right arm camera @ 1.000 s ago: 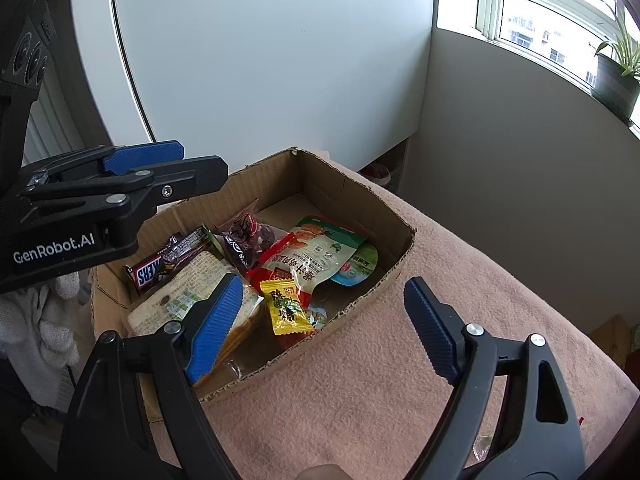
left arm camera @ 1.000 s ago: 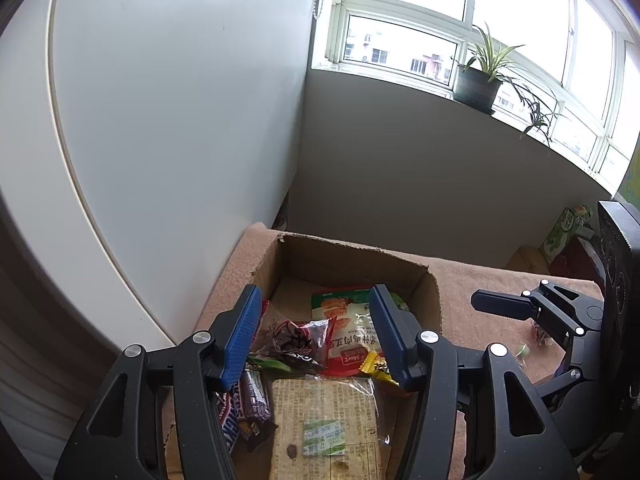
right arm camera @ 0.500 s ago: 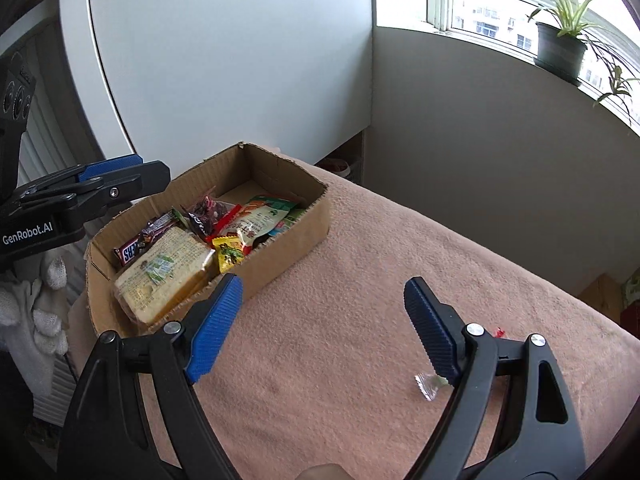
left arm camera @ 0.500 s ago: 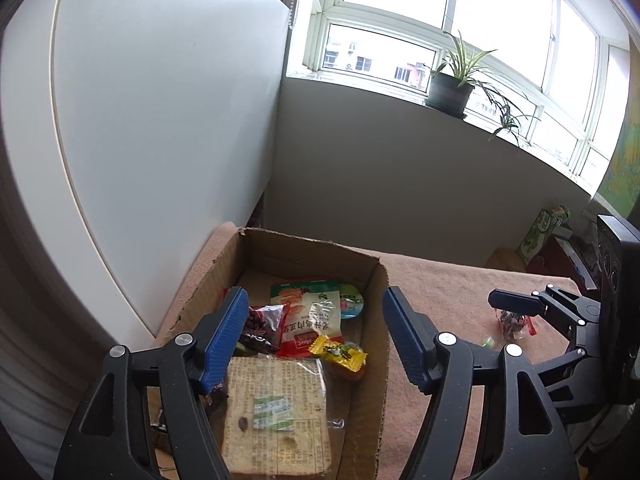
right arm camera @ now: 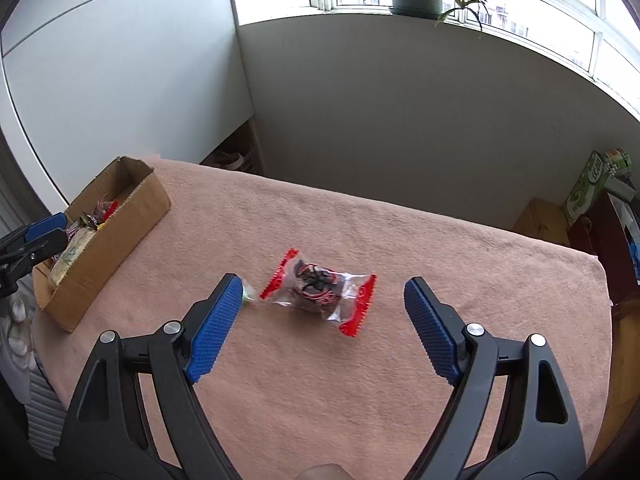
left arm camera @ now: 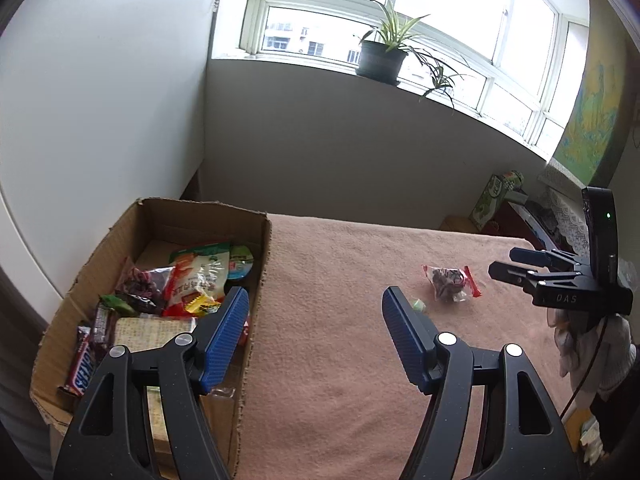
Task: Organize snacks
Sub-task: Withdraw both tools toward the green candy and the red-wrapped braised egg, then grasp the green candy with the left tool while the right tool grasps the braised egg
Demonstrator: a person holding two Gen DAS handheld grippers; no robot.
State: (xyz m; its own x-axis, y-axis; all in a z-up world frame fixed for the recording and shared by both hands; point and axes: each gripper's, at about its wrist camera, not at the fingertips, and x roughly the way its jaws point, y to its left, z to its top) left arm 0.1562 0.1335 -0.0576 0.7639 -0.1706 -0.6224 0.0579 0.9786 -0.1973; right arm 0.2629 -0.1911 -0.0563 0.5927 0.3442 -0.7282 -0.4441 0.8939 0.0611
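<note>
Right tongs (right arm camera: 320, 328) wide, empty, aimed at red-ended packet (right arm camera: 318, 290) on surface (right arm camera: 440, 248); packet lies just ahead, between the tips. Left tongs (left arm camera: 314, 336) have just been opening, nothing between them, beside box (left arm camera: 256, 280). Most snacks already in box; left: packet & small green candy (left arm camera: 417, 305) nearby.

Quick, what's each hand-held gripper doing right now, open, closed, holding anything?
Left hand-held gripper: open, empty; its jaws have just been opening.
Right hand-held gripper: open, empty, jaws either side of the red-ended candy on the cloth.
</note>
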